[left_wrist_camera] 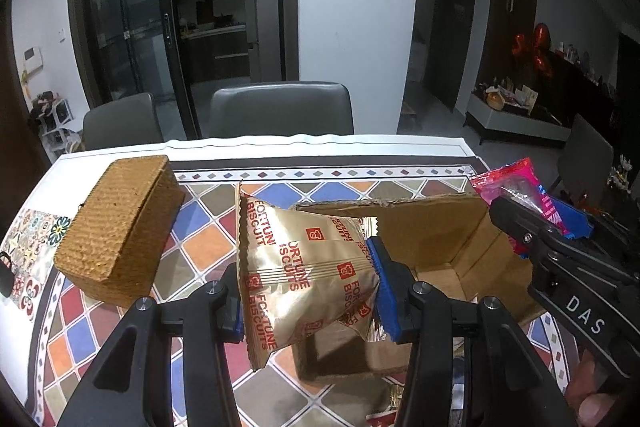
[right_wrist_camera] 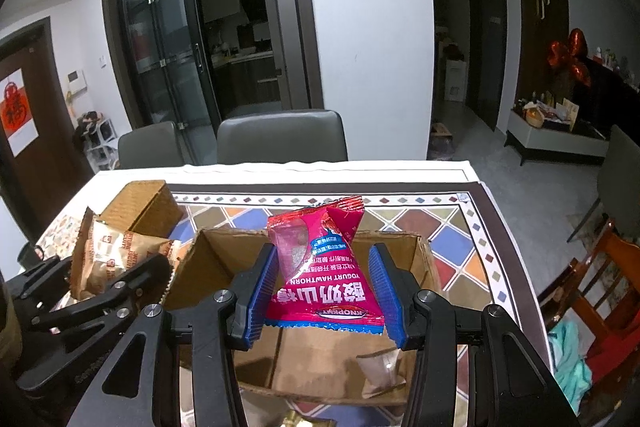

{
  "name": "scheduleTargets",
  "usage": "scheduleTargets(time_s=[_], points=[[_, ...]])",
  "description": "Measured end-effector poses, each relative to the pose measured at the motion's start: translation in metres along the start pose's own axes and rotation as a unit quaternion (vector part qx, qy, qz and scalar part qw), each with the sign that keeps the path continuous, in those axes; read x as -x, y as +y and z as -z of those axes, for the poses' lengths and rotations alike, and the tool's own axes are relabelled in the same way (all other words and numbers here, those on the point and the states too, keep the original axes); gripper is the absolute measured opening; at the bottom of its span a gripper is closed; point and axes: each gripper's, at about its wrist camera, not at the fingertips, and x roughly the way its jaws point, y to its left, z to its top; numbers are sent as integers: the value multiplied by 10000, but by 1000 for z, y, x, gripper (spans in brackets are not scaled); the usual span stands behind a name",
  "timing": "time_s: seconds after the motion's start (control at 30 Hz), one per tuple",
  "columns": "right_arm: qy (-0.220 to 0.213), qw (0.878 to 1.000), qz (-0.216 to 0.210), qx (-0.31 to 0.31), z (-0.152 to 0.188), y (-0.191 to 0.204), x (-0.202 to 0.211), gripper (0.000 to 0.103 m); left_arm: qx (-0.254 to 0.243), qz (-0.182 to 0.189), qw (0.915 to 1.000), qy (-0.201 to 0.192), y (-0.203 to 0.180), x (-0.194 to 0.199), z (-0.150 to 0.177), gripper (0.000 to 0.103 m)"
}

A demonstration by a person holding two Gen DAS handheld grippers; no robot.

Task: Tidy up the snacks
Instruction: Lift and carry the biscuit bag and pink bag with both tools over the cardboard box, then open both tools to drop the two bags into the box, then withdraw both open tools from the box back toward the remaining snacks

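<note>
Two tongs are in view, each clamped on one snack packet. The left tongs point(left_wrist_camera: 310, 291) grip a gold packet point(left_wrist_camera: 304, 275) printed "Fortune Biscuits", pressed between the blue pads and held above the near left wall of the cardboard box point(left_wrist_camera: 440, 227). The right tongs point(right_wrist_camera: 324, 291) grip one red packet point(right_wrist_camera: 324, 267) marked "Yogurt Hawthorn", held upside down over the open box.

One cardboard box stands on the tabletop point(right_wrist_camera: 460, 239), flaps open. On its floor, in the right wrist view, lies one small clear sachet point(right_wrist_camera: 380, 371); whether the box holds more cannot be told, as the tongs hide much of the interior.

One woven basket point(left_wrist_camera: 120, 227) with its lid on sits to the left of the box, apart from it. The tabletop carries one patterned cloth of coloured diamonds.

Two grey chairs point(left_wrist_camera: 280, 109) stand at the far edge. A further wooden chair point(right_wrist_camera: 592, 291) stands at the right side, with a turquoise cloth point(right_wrist_camera: 570, 359) on its seat.
</note>
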Motion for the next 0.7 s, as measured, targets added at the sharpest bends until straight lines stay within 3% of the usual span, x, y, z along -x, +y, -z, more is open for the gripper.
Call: scheduleTargets(time_s=[0.3, 0.37, 0.43, 0.5, 0.7], points=[[100, 9998, -127, 62, -2, -4, -15, 49, 1, -24, 9999, 119, -4, -16, 2, 49], [38, 9999, -118, 100, -3, -5, -14, 49, 0, -75, 9999, 100, -5, -15, 2, 54], [-6, 9999, -59, 149, -3, -5, -12, 55, 37, -156, 9998, 74, -5, -13, 2, 72], [-68, 9999, 4, 104, -5, -7, -9, 72, 14, -197, 9998, 17, -5, -11, 2, 73], [-88, 9999, 121, -3, -6, -16, -3, 74, -10, -224, 9997, -63, -4, -2, 4, 84]])
